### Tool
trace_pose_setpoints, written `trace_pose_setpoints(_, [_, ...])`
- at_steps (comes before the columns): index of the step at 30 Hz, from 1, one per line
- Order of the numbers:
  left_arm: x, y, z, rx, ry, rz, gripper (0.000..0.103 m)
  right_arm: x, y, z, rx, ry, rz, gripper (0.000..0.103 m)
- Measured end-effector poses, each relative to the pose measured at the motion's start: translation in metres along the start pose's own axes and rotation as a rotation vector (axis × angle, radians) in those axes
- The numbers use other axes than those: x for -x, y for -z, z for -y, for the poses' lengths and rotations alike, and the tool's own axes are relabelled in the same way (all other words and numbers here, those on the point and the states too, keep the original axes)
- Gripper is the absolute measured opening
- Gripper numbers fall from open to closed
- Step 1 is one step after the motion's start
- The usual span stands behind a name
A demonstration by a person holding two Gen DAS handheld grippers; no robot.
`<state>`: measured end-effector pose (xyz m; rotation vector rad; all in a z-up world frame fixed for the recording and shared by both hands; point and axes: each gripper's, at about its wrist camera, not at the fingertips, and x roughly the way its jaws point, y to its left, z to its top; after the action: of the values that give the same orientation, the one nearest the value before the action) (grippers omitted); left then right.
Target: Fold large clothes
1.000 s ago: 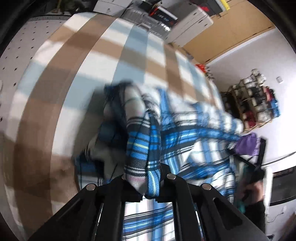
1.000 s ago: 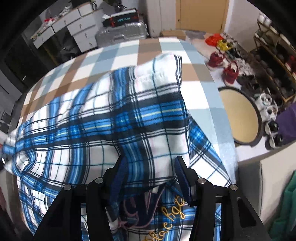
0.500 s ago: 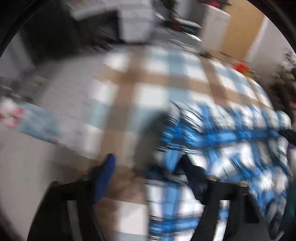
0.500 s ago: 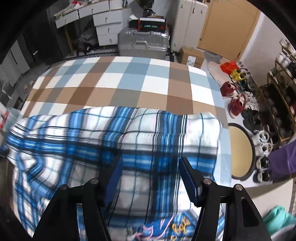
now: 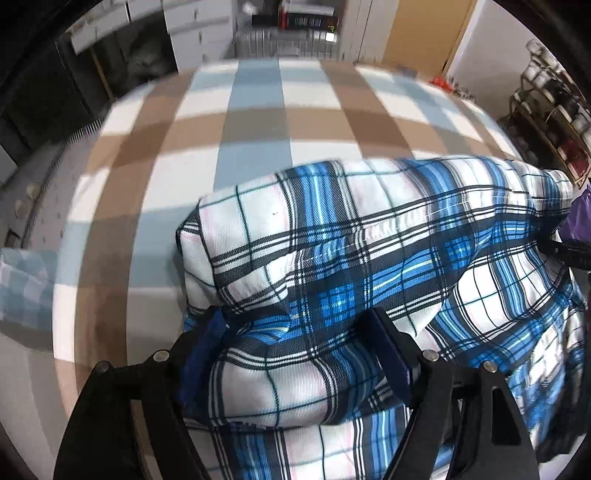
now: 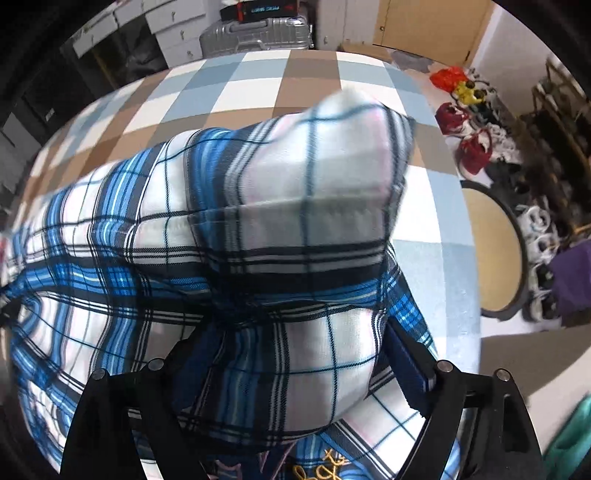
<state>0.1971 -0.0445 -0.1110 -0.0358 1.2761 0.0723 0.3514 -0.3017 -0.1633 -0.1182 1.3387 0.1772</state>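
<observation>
A blue, white and black plaid garment (image 5: 369, 236) lies in a folded bundle on the bed's brown, white and pale-blue checked cover (image 5: 258, 122). My left gripper (image 5: 295, 354) points steeply down over the bundle's left end. Its jaws are opening wide, a puffy fold bulges between its blue pads (image 5: 201, 350), and no pinch shows. My right gripper (image 6: 299, 365) hangs over the plaid garment (image 6: 258, 206) near its right end. Its jaws are also opening, with loose cloth humped between them. Yellow embroidery shows below it.
The checked cover (image 6: 251, 81) stretches beyond the garment. A silver suitcase (image 6: 255, 33) and white drawers (image 5: 199, 29) stand past the bed's far edge. Right of the bed are a round tan tray (image 6: 491, 251), red shoes (image 6: 476, 147), a shoe rack (image 6: 554, 122) and purple cloth (image 6: 569, 273).
My left gripper was shut on a hanging fold, then let it go and swung round with jaws wide. My right gripper's jaws spread wider and sank closer to the garment.
</observation>
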Motion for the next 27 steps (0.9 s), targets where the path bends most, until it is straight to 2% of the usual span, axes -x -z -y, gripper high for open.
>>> trace_pose_setpoints(2, [-0.003, 0.001, 0.006, -0.056, -0.052, 0.01, 0.083, 0.002, -0.001, -0.005, 0.014, 0.032, 0.033, 0.088])
trace_pose_setpoints(5, [-0.011, -0.009, 0.01, -0.092, -0.12, 0.012, 0.101, 0.003, -0.007, -0.018, 0.044, 0.06, 0.074, 0.082])
trace_pose_setpoints(8, [-0.028, -0.03, -0.012, -0.005, -0.026, -0.02, 0.102, 0.0, -0.016, -0.02, 0.049, 0.068, 0.1, 0.08])
trace_pose_setpoints(12, [-0.039, -0.059, -0.014, -0.024, -0.045, -0.032, 0.102, -0.012, -0.042, -0.018, -0.002, 0.046, 0.107, 0.08])
trace_pose_setpoints(18, [-0.055, -0.117, -0.002, -0.153, -0.223, 0.008, 0.102, -0.023, -0.075, -0.019, -0.062, 0.022, 0.121, 0.08])
trace_pose_setpoints(21, [-0.055, -0.137, 0.0, -0.171, -0.295, 0.013, 0.1, -0.02, -0.082, -0.026, -0.017, 0.068, 0.128, 0.079])
trace_pose_setpoints(22, [-0.044, -0.138, -0.002, -0.154, -0.287, 0.036, 0.096, -0.013, -0.084, -0.03, 0.018, 0.105, 0.134, 0.077])
trace_pose_setpoints(23, [-0.033, -0.135, -0.005, -0.134, -0.272, 0.062, 0.088, 0.0, -0.081, -0.034, 0.053, 0.132, 0.161, 0.073])
trace_pose_setpoints(25, [0.006, -0.125, -0.009, -0.071, -0.263, 0.147, 0.088, 0.028, -0.074, -0.035, 0.076, 0.157, 0.244, 0.07])
trace_pose_setpoints(27, [0.037, -0.109, 0.003, -0.063, -0.281, 0.271, 0.088, 0.056, -0.064, -0.038, 0.063, 0.136, 0.34, 0.072])
